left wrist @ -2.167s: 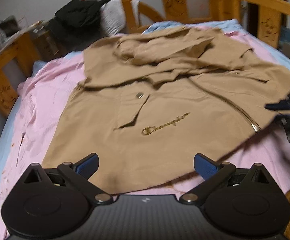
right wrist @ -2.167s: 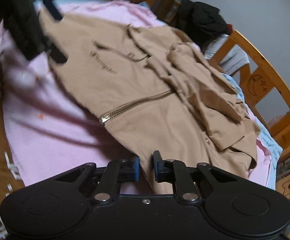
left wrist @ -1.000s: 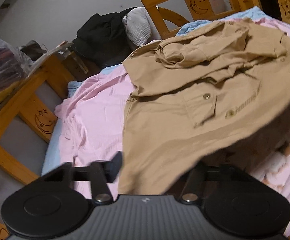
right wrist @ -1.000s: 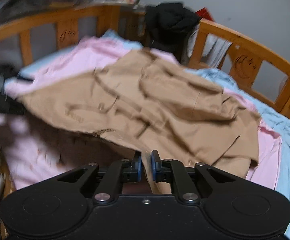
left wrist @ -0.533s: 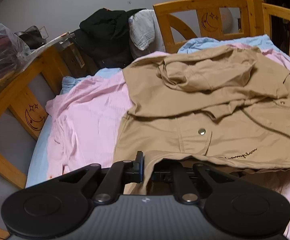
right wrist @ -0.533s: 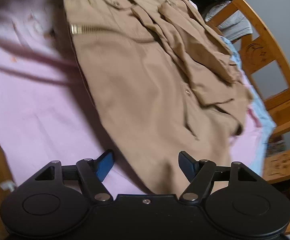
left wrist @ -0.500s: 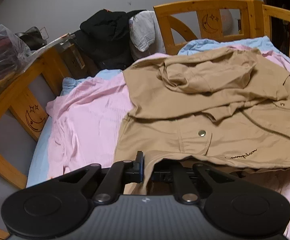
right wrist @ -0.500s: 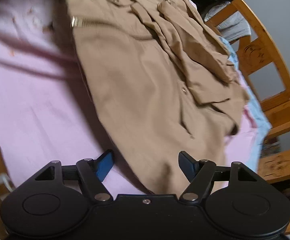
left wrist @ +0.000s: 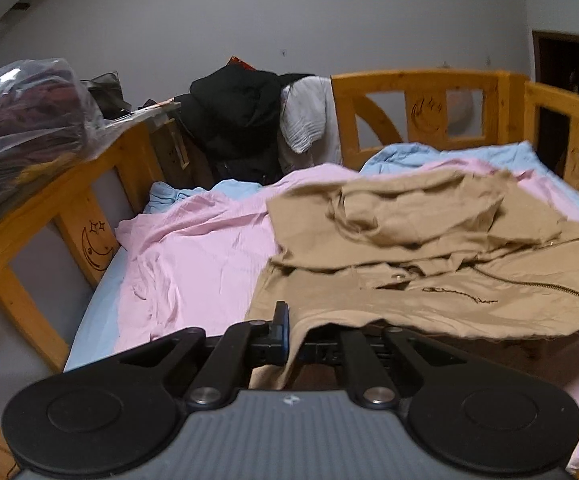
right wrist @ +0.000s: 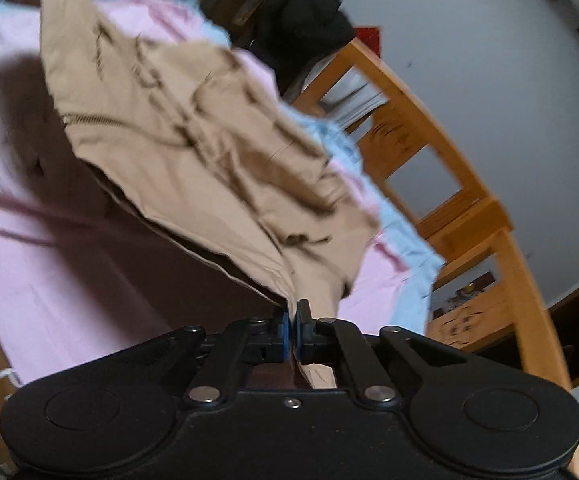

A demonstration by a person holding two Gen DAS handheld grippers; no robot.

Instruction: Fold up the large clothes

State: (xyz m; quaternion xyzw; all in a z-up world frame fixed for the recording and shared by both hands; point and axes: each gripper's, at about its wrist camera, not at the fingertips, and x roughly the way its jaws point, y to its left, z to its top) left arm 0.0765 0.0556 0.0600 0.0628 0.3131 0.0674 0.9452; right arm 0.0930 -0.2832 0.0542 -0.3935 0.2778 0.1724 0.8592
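Note:
A tan zip jacket (left wrist: pixel 429 264) with a hood lies on a pink sheet (left wrist: pixel 193 256) on the bed. My left gripper (left wrist: pixel 295 338) is shut on the jacket's near hem corner, which drapes over the right finger. In the right wrist view my right gripper (right wrist: pixel 292 316) is shut on another hem corner of the jacket (right wrist: pixel 177 132) and holds it up off the pink sheet (right wrist: pixel 29 240). The hem hangs lifted between the two grippers, with shadow under it.
A wooden bed rail (left wrist: pixel 421 108) with moon and star carvings runs around the bed. Black and white clothes (left wrist: pixel 241 120) hang over the far corner. A plastic bag of clothes (left wrist: pixel 21 116) sits on the left ledge. A blue sheet (left wrist: pixel 449 154) lies under the pink one.
My right gripper has closed on the jacket's hem and raised it; half a second ago it was open over the hem. My left gripper stays shut and has lowered to hem level.

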